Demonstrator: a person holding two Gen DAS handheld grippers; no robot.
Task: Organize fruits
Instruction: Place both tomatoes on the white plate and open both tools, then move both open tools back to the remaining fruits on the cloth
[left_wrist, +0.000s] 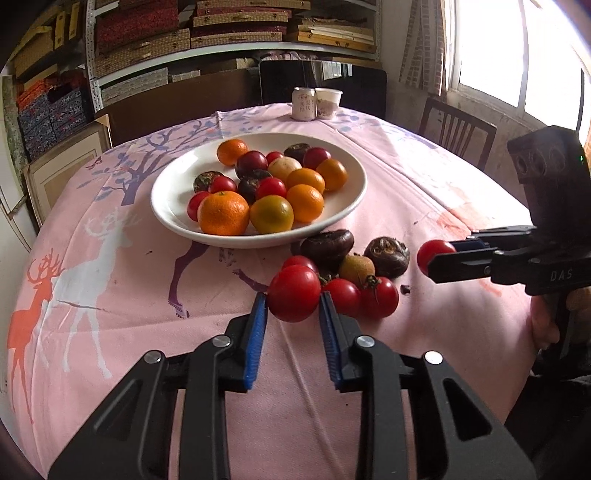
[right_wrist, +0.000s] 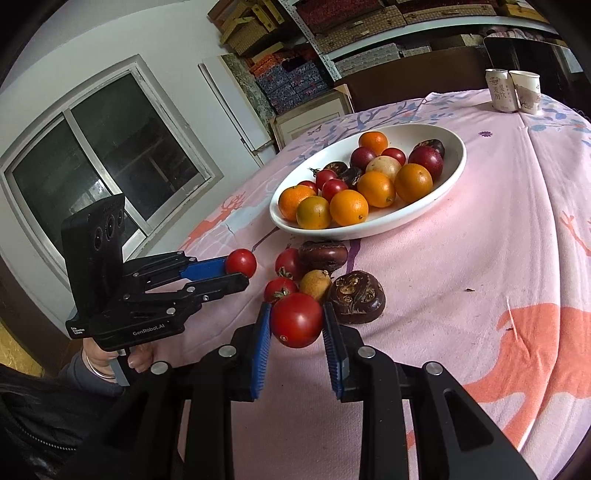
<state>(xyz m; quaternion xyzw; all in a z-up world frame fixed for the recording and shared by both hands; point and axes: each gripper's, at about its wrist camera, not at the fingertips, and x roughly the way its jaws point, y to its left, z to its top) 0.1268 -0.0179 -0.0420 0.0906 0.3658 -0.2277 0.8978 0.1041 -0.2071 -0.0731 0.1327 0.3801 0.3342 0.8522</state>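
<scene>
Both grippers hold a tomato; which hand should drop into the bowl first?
Probably left: left gripper holds its tomato facing the bowl directly; right gripper sits off to the side.

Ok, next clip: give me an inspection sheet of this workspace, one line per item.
Surface: round table under a pink tablecloth with deer and tree prints, a few dark crumbs.
Job's things: white plate piled with oranges, tomatoes and dark fruits; loose fruit beside it on the cloth.
Clutter: can and paper cup at the far edge.
Grippers: left gripper shut on a tomato; right gripper shut on another tomato.
Cables: nothing seen.
Surroundings: shelves of boxes, chair, windows.
</scene>
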